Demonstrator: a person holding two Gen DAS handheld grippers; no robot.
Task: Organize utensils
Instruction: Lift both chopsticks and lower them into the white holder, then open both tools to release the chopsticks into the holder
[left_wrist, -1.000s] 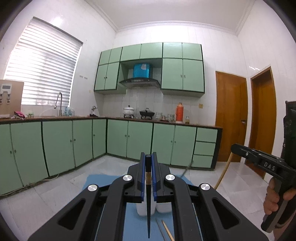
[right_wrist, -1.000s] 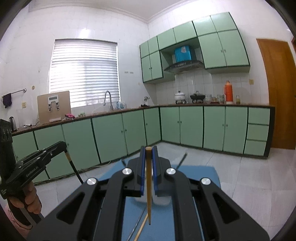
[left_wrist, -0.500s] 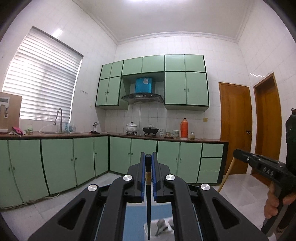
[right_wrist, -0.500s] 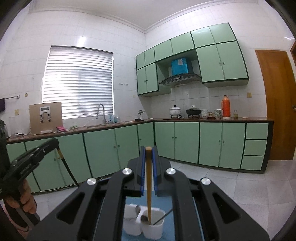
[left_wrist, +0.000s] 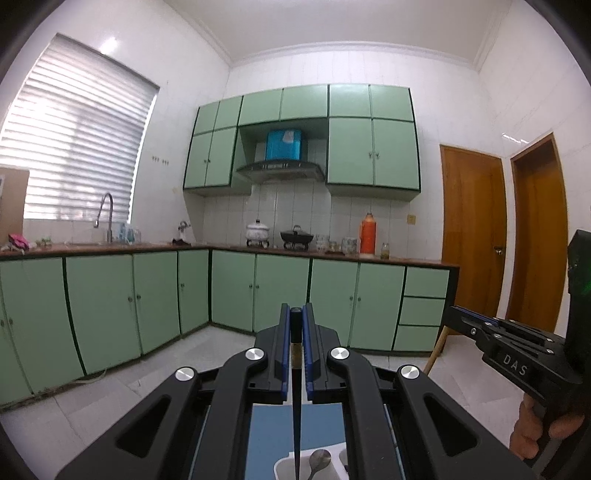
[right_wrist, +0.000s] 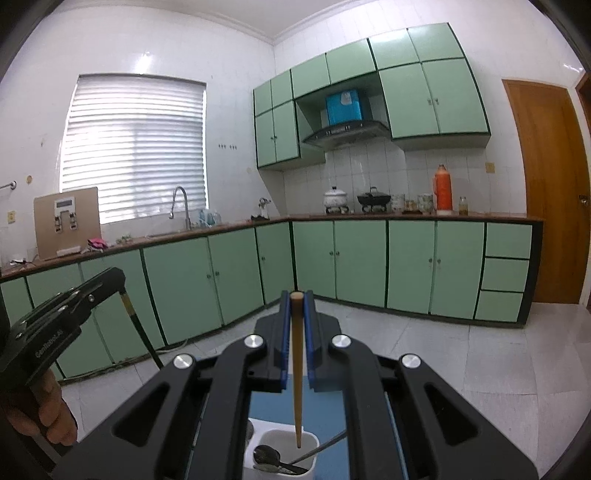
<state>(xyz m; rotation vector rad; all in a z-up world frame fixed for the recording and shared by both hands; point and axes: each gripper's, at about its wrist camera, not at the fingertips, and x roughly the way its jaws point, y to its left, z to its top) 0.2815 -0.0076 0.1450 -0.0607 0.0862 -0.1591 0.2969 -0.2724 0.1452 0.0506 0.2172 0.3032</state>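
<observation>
On the left, the left gripper (left_wrist: 295, 325) is clenched on a black chopstick (left_wrist: 296, 406), pinching it near its blunt upper end so that the rest hangs free below the jaws. I take that as deliberate: held high like this, the thin tip can be lowered into a container without the fingers getting in the way. The stick's long axis runs close to upright, tip down, and the tip shows against the white holder (left_wrist: 284, 467) on the blue mat (left_wrist: 269, 424), where a metal spoon (left_wrist: 319, 458) already stands.

To the right, the right gripper (right_wrist: 297, 310) is likewise grasping a chopstick, a light wooden chopstick (right_wrist: 296, 369), pinched near its top with its length dropping straight down. Its tip points into the open mouth of the holder's right-hand compartment, above the spoons lying inside; whether it has passed the rim, I cannot tell. A bare hand (right_wrist: 40, 413) works the left tool's handle at the edge of the right camera's view.

Both sticks look poised over the holder, so the placing seems close, not finished.
</observation>
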